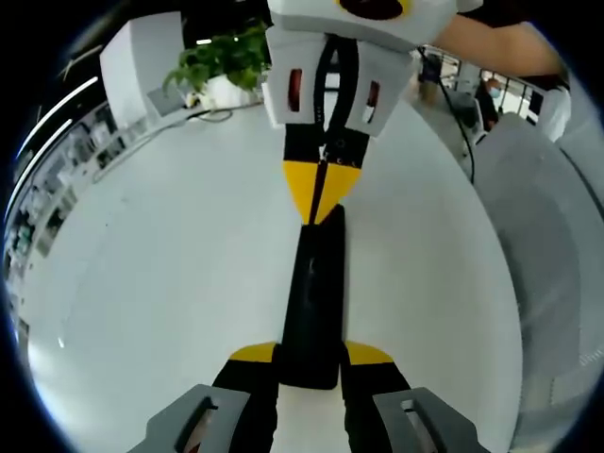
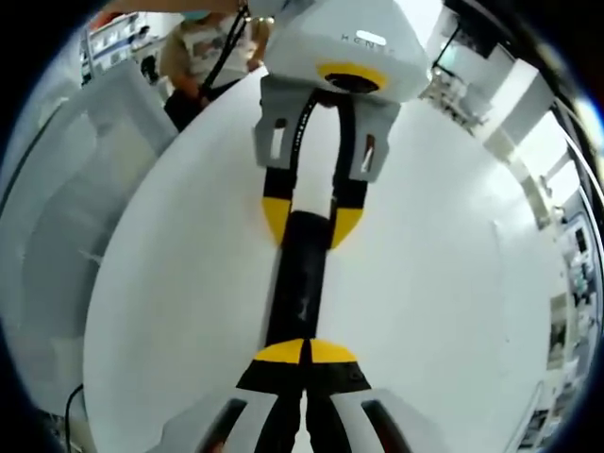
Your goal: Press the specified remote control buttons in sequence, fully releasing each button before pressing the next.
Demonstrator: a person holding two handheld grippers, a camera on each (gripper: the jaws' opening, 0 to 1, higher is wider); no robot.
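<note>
- L gripper view, nearest: left gripper (image 1: 310, 357) w/ yellow-tipped black jaws up from bottom, set narrow, one each side of near end of remote control (image 1: 316, 302); clamped on it.
- Remote: long, slim, black, flat on white table (image 1: 160, 283), running straight away from cam along table middle.
- Far end of remote: right gripper (image 1: 321, 193) coming down from top, yellow tips pinched together to a point, touching or just above remote's far end; can't tell which.
- Beyond, top left: green potted plant (image 1: 222, 58) beside white box-like unit (image 1: 142, 61) at table's far edge.
- Top right: person's bare forearm (image 1: 491, 42) behind right gripper; grey cabinet (image 1: 552, 245) down right side, apart from table.
- R gripper view, nearest: right gripper (image 2: 304, 351) jaws up from bottom, yellow tips pressed together, no gap, sitting at near end of remote control (image 2: 300, 274); buttons too dark to make out.
- Mid: remote stretching away on white table (image 2: 425, 283).
- Far end: left gripper (image 2: 307, 222) w/ yellow tips either side of remote, gripping it; white body above.
- Farthest, top left: a person (image 2: 198, 52) in light top by table edge; grey cabinet (image 2: 66, 217) on left.
</note>
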